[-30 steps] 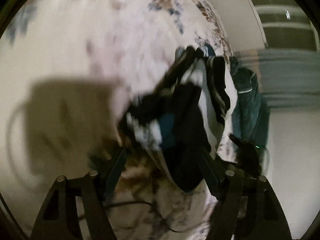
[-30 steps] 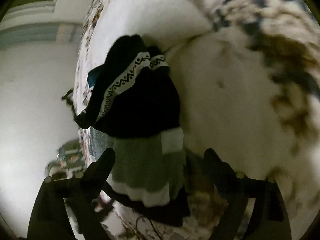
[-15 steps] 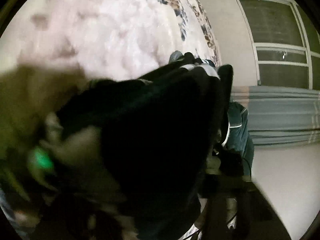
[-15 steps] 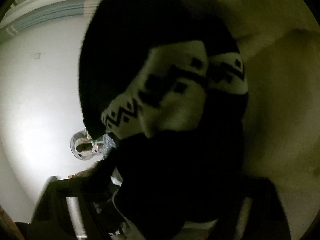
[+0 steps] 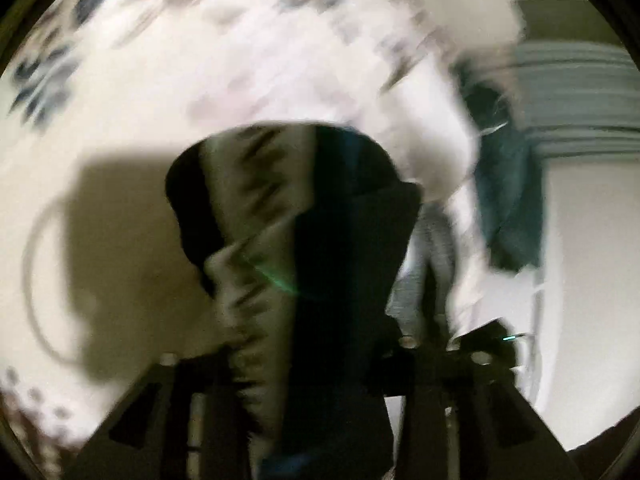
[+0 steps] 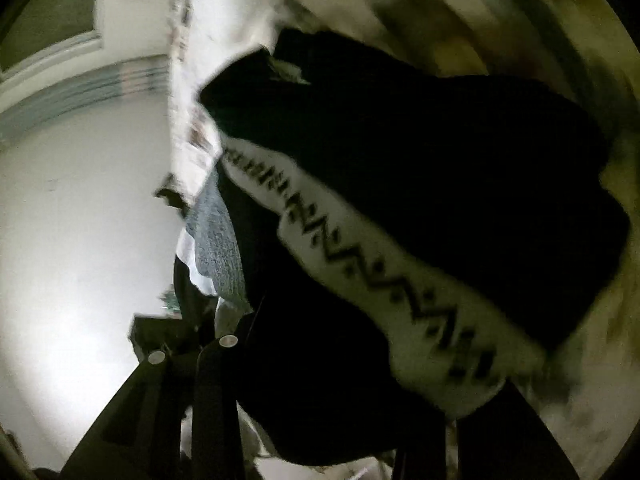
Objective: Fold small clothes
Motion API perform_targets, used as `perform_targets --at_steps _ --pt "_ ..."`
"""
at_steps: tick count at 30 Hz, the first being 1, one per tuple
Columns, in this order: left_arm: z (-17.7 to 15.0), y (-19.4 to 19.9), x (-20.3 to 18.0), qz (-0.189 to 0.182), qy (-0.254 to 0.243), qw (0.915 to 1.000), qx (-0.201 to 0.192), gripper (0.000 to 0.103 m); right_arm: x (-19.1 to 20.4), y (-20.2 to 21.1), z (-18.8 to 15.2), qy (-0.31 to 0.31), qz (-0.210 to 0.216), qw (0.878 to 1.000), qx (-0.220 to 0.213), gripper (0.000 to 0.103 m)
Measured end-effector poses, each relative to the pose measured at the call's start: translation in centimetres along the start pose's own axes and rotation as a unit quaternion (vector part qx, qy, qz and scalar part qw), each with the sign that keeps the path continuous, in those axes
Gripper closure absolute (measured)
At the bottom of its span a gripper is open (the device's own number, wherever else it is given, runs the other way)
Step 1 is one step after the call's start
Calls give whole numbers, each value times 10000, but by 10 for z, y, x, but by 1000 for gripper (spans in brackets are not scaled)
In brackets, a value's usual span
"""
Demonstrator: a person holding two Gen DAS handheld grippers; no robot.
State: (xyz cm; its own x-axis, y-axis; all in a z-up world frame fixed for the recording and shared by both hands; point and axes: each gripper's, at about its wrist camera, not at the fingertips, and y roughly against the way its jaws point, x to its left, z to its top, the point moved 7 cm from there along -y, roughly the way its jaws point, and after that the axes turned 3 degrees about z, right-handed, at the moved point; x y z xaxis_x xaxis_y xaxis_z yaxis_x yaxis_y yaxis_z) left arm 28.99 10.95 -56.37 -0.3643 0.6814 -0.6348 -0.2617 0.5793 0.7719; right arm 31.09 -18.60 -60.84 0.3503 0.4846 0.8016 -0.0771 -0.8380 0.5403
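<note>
A black garment (image 5: 352, 220) with a white zigzag-patterned band (image 6: 380, 280) fills both wrist views. In the left wrist view it bunches up between the fingers of my left gripper (image 5: 312, 344) and stands clear of the white patterned bedspread (image 5: 200, 80), casting a shadow on it. The left jaws are opening with the cloth still between them. In the right wrist view the same black garment (image 6: 440, 152) drapes over my right gripper (image 6: 352, 360) and hides the right finger. The right jaws are closing on the fabric. Both views are blurred.
A grey and white garment (image 6: 218, 240) lies at the bed's edge under the black one. A teal garment (image 5: 508, 200) hangs over the bed's side. A pale floor (image 6: 80, 220) lies beyond the edge, with striped cloth (image 5: 580, 92) along the wall.
A second ago the black garment lay on the pile at the bed's edge with both grippers open in front of it. Now it is bunched between both pairs of fingers and raised.
</note>
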Motion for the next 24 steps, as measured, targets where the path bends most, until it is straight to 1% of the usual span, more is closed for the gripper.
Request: perform_targets --at_steps 1,2,3,4,6,8,9,10,11,13,14,16,17,18,19,20,21,22,23,24 --pt "-7 -4 13 134 128 9997 145 42 -11 -6 -10 10 -280 9996 98 52" --pt "-11 -6 24 251 251 9991 238 42 -21 -11 -17 21 -507 9985 222 45" --pt "-13 -5 32 288 386 9987 182 41 -28 -13 -21 1 -623 9976 304 41" --pt "-15 4 37 191 469 9987 -40 39 -37 -8 -24 -32 -643 9973 346 39" --pt "-20 20 40 292 484 9980 -295 37 -47 8 -21 -37 -760 9967 273 34" --pt "-29 35 48 491 478 9958 -614 33 -64 41 -13 -3 -1128 9936 -68 34" --pt "-35 41 55 676 485 9935 -773 31 -62 54 -2 4 -1326 9909 -250 34" --pt "-37 42 64 791 500 9921 -837 30 -75 79 9 14 -1882 9800 -641 34" --pt "-44 42 72 917 485 9905 -903 29 -80 92 24 -17 -2097 9744 -809 34" --pt "-52 36 80 1081 425 9883 -984 29 -85 108 39 -52 -2154 9722 -918 34" --pt "-58 37 83 1147 364 9875 -1017 29 -81 112 47 -8 -2057 9741 -935 34" --pt "-63 37 82 1250 278 9855 -1114 29 -54 103 52 267 -1721 9817 -767 34" --pt "-64 38 80 1304 261 9840 -1183 29 -35 97 51 453 -1621 9831 -713 33" --pt "-67 45 83 1325 297 9833 -1215 29 -18 88 57 753 -1435 9849 -616 26" --pt "-72 51 87 1318 395 9822 -1276 29 -5 78 62 932 -1349 9852 -505 21" --pt "-77 59 86 1296 470 9807 -1385 29 10 60 67 1216 -1286 9839 -231 16" --pt "-76 63 85 1318 482 9792 -1465 29 21 45 69 1420 -1277 9816 -37 16" --pt "-79 68 87 1397 479 9764 -1579 29 32 25 67 1642 -1308 9777 103 16" --pt "-81 68 92 1472 487 9751 -1583 29 35 8 75 1844 -1415 9722 275 17" --pt "-83 64 101 1549 551 9750 -1494 29 34 -8 83 1919 -1507 9686 477 34"
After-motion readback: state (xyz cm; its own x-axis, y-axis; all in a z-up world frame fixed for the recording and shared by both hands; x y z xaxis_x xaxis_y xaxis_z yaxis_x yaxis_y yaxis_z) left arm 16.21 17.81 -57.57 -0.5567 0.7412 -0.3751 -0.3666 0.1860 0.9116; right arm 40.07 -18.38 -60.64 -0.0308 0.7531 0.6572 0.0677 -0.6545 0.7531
